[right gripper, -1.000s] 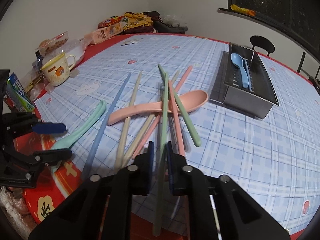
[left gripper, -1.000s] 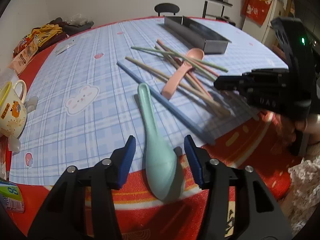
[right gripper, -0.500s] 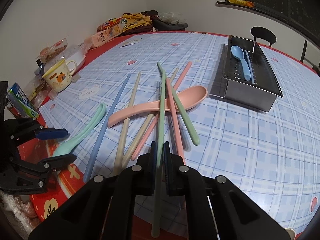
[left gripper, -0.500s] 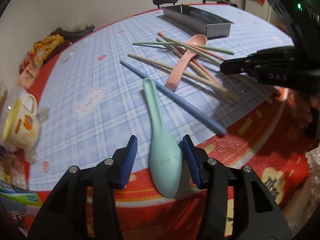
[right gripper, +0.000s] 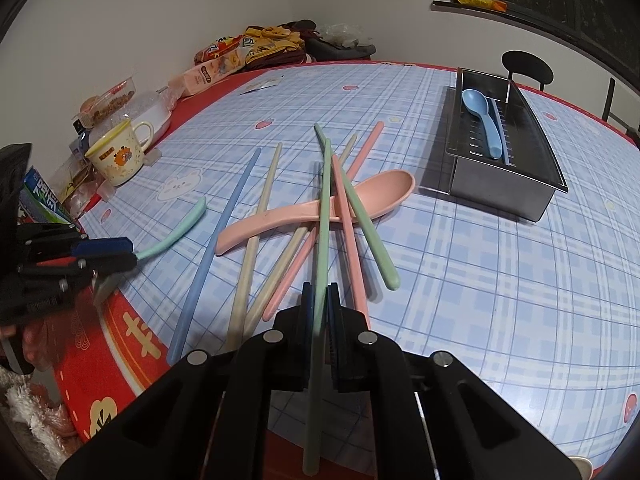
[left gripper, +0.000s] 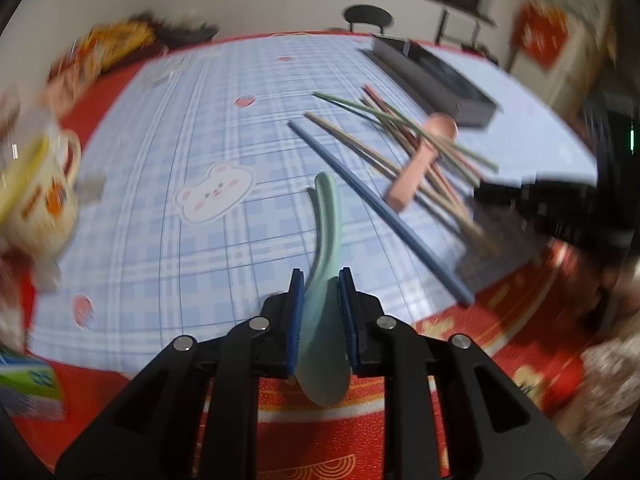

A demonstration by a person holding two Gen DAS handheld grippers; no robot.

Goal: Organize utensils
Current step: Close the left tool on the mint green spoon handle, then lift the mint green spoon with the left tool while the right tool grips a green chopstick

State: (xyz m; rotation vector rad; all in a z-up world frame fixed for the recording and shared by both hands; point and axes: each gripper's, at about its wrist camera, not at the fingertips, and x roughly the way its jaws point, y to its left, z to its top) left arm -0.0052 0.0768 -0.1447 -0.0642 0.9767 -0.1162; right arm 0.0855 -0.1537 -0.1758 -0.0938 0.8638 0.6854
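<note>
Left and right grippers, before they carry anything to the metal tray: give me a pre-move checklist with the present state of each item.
1. Left gripper on the mint spoon: ok, its jaws have just been closing and the pads now press the bowl end.
2. Right gripper on the green chopstick: ok, clamped.
3. Green chopstick clear of the pile: not ok, it lies across the pink spoon.
4. Mint spoon free of neighbours: ok, the blue chopstick lies beside it, apart.
5. Metal tray has room: ok, only a blue spoon and one blue chopstick show inside.
</note>
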